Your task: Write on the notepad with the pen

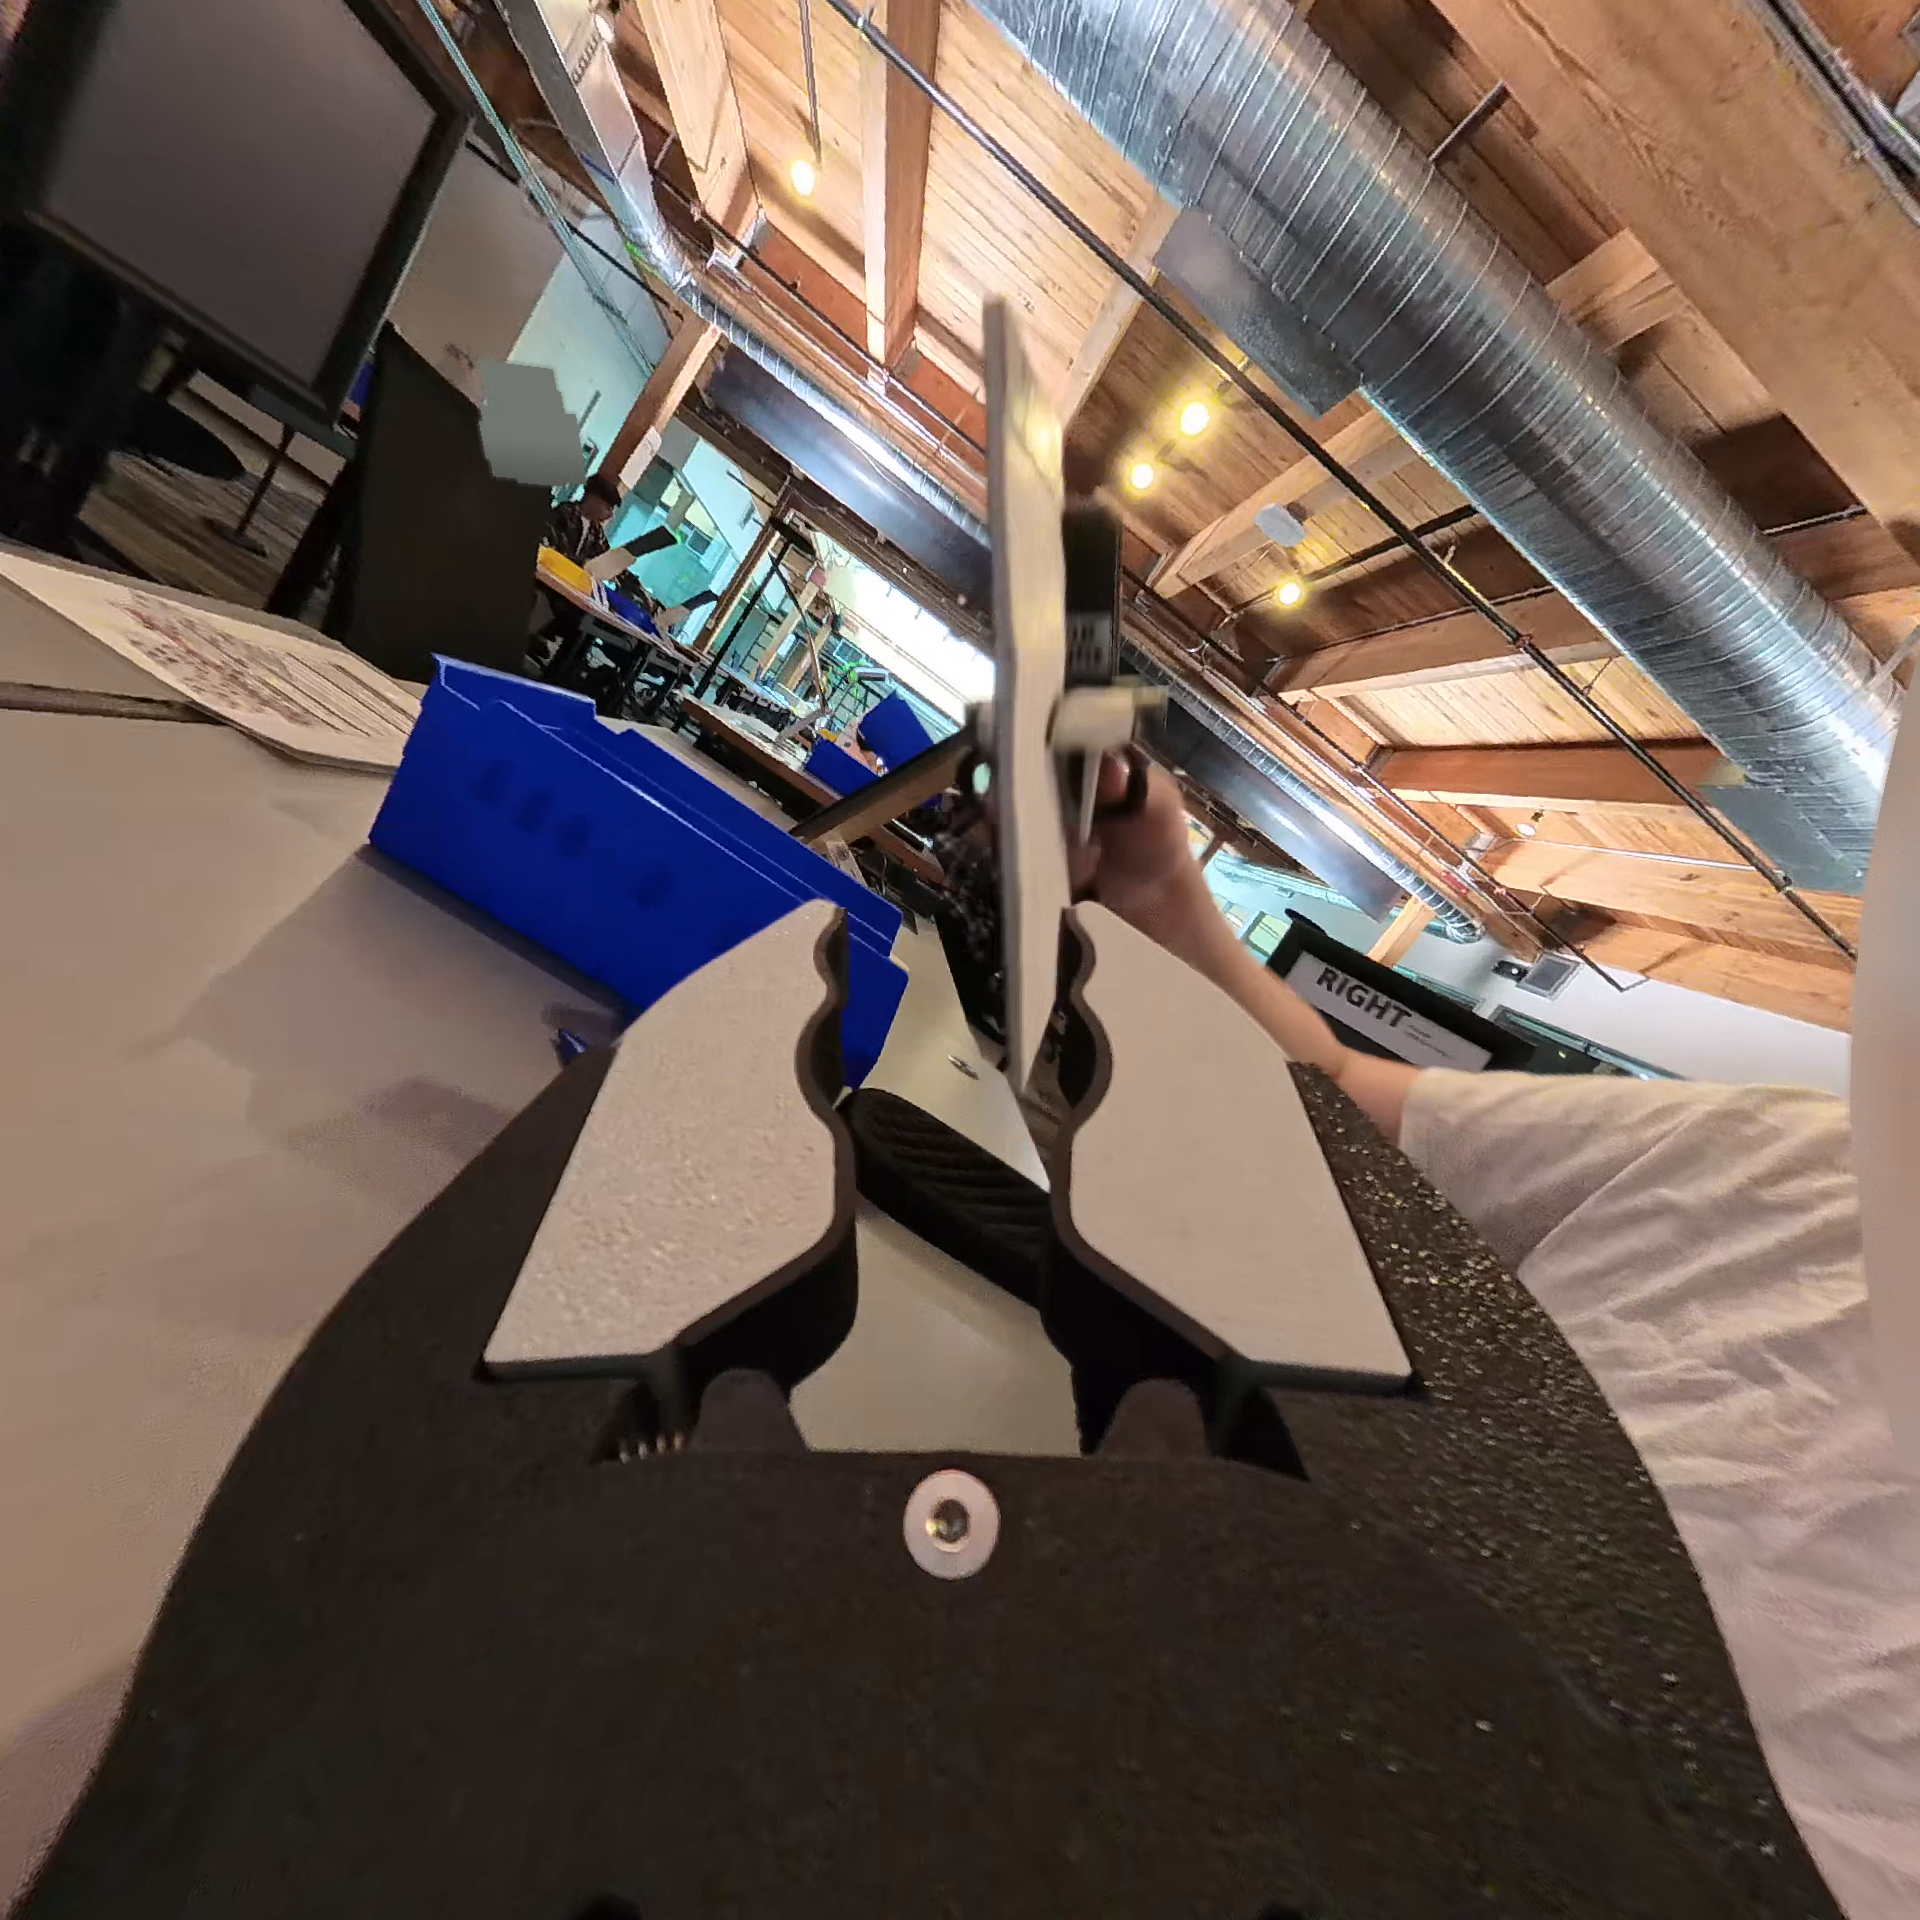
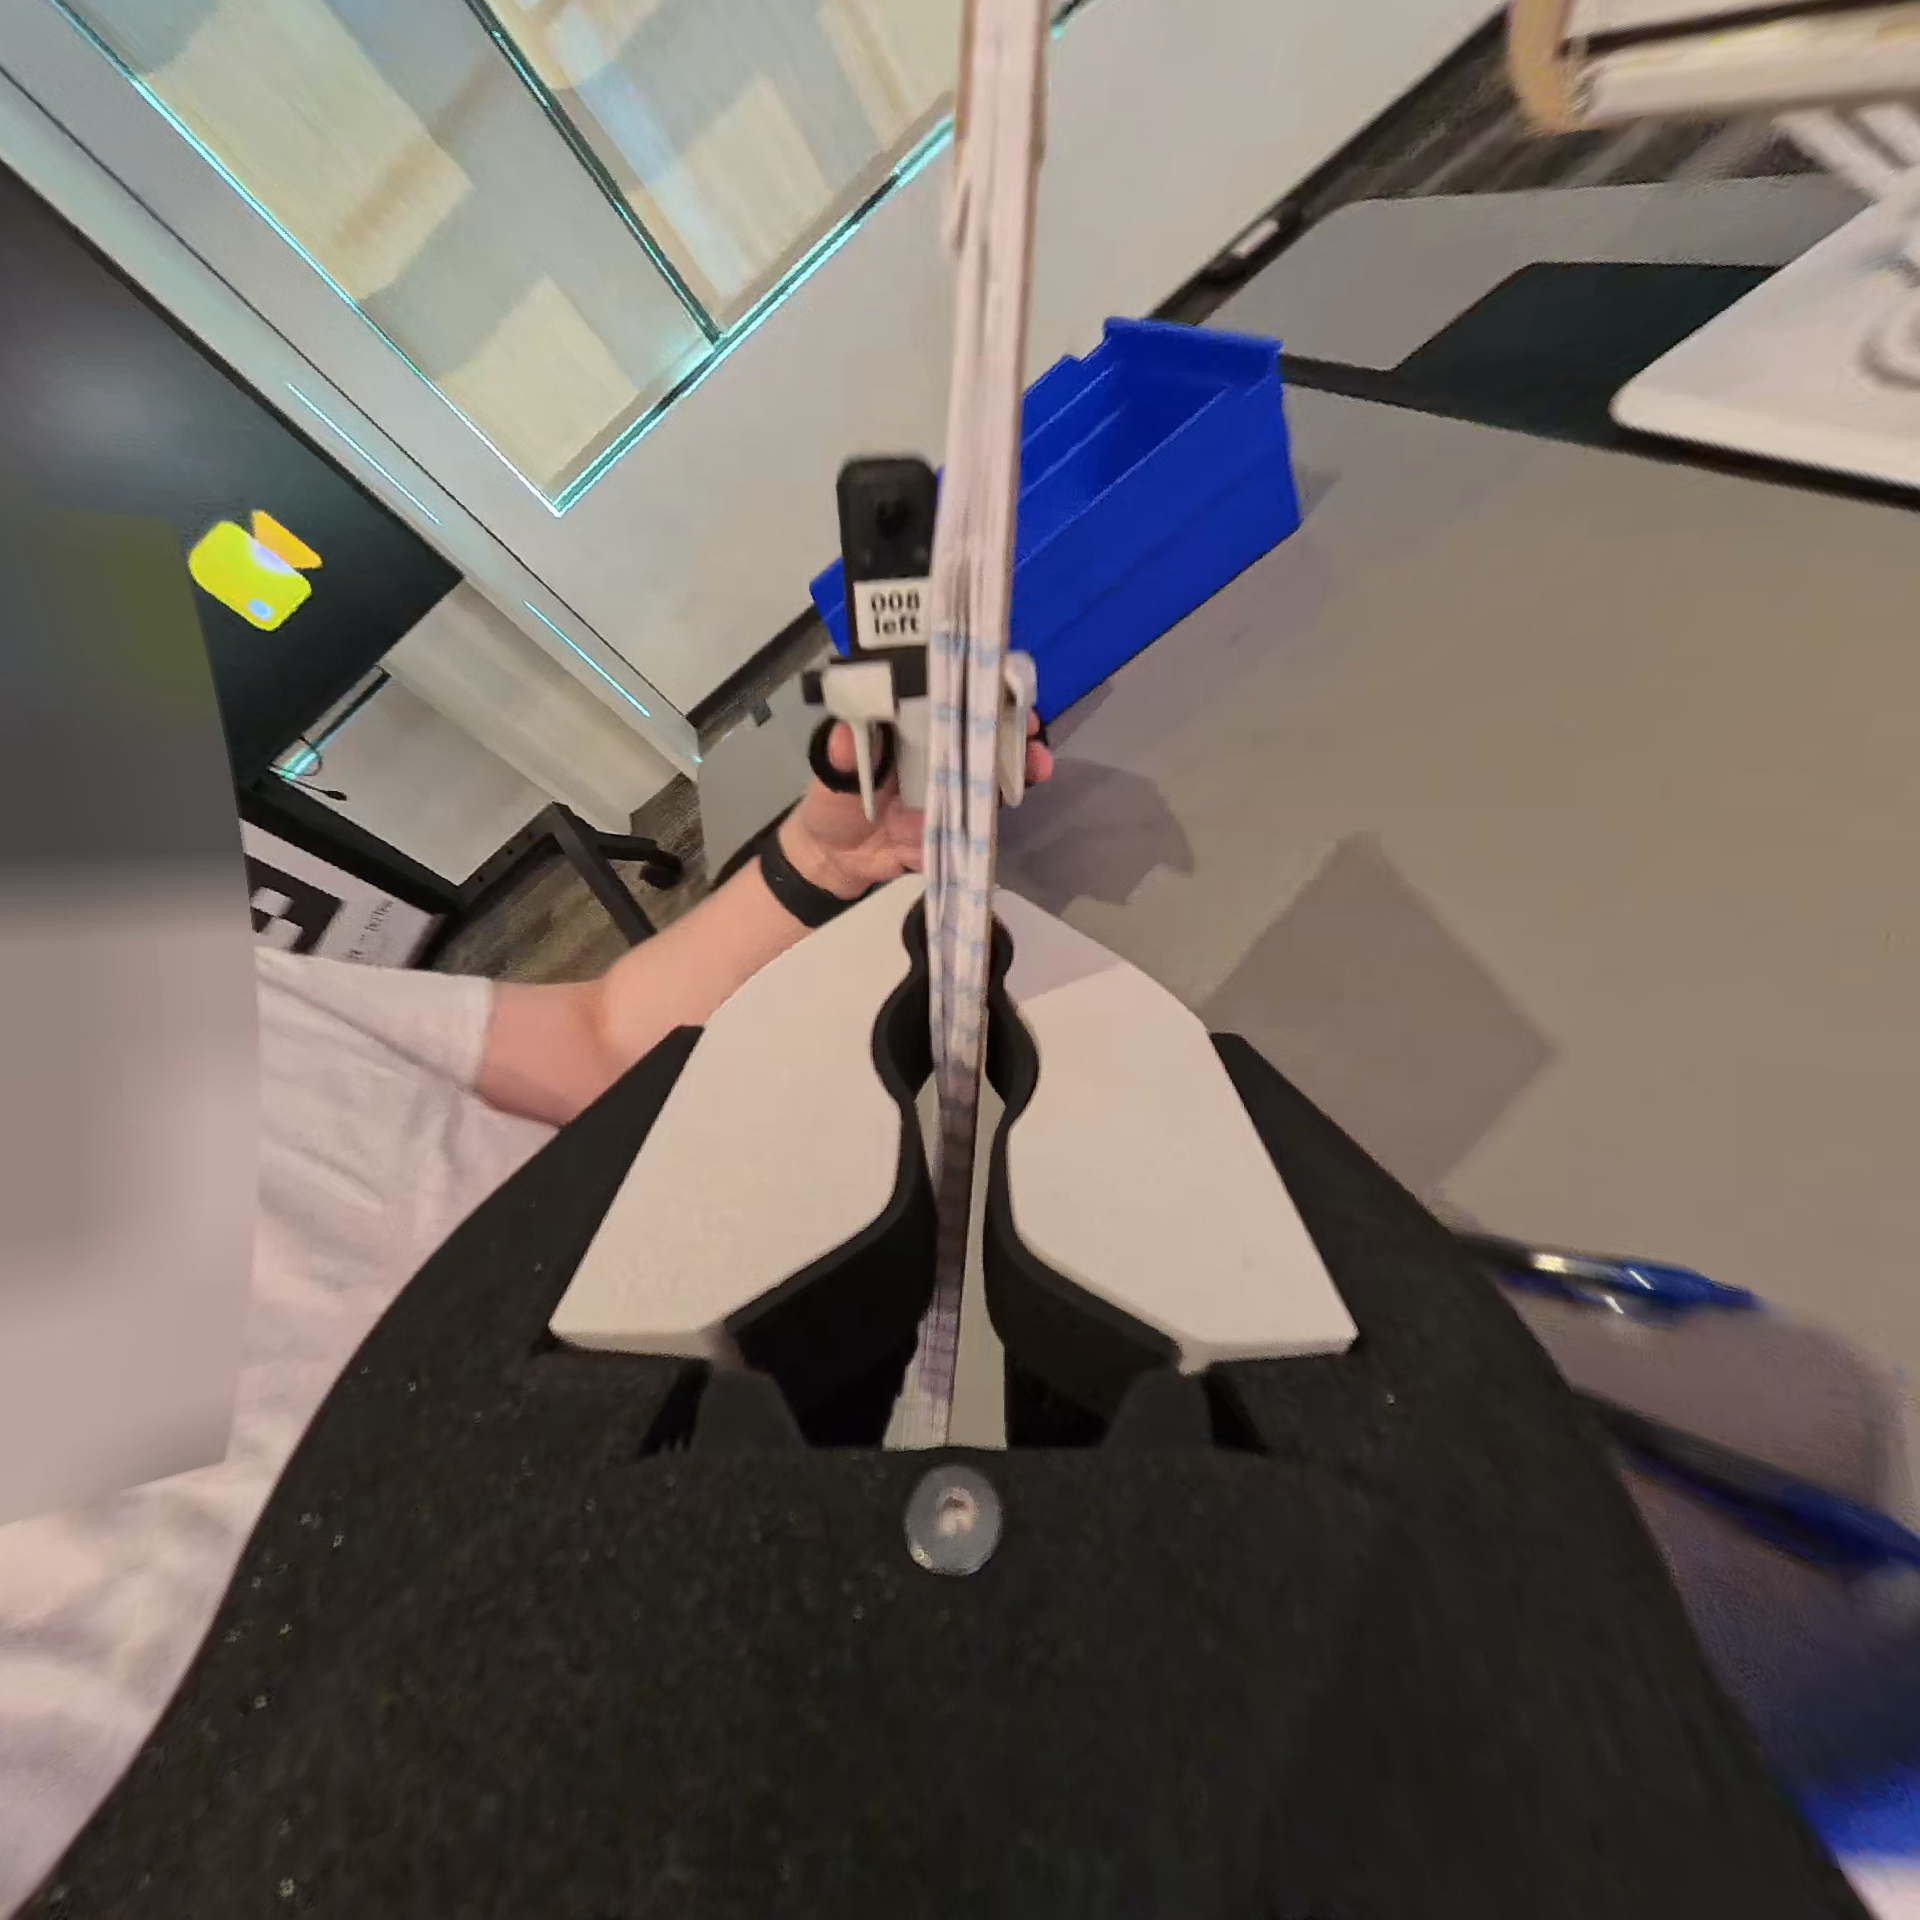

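Observation:
The notepad [image 2: 977, 582] is held upright and edge-on above the grey table [image 2: 1558, 831]. My right gripper [image 2: 961, 956] is shut on its near edge. My left gripper [image 1: 956, 935] is open, with the notepad [image 1: 1023, 727] standing between its jaws close to the right finger [image 1: 1195, 1143]. Each gripper shows in the other's view at the pad's far edge: the right one [image 1: 1029, 727] clamped on it, the left one [image 2: 961, 717] straddling it. A blurred blue pen [image 2: 1621, 1273] lies on the table at the lower right of the right wrist view.
A blue bin [image 1: 623, 831] stands on the table behind the pad, and it also shows in the right wrist view [image 2: 1143, 520]. A printed sheet [image 1: 260, 665] lies at the left. A dark monitor [image 1: 208, 156] stands beyond. The person's arm [image 1: 1226, 935] and white sleeve [image 1: 1662, 1299] are at the right. The grippers' ends are close to 15 cm from one another.

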Demonstrator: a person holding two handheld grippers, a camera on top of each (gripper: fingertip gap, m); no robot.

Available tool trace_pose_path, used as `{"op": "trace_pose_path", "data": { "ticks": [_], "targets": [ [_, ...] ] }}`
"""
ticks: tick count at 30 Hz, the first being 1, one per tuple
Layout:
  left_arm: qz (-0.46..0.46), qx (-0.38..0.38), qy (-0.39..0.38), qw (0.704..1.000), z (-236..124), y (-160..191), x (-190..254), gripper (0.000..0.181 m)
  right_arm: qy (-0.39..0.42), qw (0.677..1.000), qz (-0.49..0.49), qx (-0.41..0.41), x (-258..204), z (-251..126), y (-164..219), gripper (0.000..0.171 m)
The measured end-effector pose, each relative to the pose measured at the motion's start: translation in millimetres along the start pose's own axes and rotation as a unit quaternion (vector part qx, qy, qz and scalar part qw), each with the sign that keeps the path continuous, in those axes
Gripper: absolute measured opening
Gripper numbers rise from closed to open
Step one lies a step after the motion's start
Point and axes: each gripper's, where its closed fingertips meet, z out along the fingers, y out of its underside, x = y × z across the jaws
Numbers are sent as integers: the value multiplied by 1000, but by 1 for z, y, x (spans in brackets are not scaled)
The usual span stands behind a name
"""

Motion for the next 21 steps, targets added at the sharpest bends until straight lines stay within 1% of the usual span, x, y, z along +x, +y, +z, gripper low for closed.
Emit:
{"op": "trace_pose_path", "data": {
  "ticks": [3, 5, 7, 9, 11, 14, 17, 21],
  "targets": [
    [-16, -30, 1, 999, 9, 16, -4, 36, 2, 996, 86, -16, 10, -80, -57, 4],
    [-24, -50, 2, 998, 16, 26, -6, 36, 32, 989, 140, -28, 34, -130, -75, 4],
    [-28, -65, -2, 997, 20, 35, -9, 36, 105, 978, 173, -55, 71, -172, -71, 4],
    [-27, -81, -9, 996, 22, 42, -13, 36, 166, 961, 211, -69, 109, -198, -52, 4],
    [-29, -92, -17, 995, 22, 47, -17, 36, 181, 946, 257, -73, 139, -207, -26, 4],
    [-36, -98, -20, 994, 21, 52, -22, 35, 175, 930, 314, -78, 175, -200, 15, 4],
    [-40, -111, -23, 993, 21, 58, -25, 35, 151, 921, 347, -90, 195, -185, 45, 4],
    [-42, -134, -24, 990, 21, 67, -25, 35, 142, 912, 370, -108, 215, -169, 72, 4]
  ]
}}
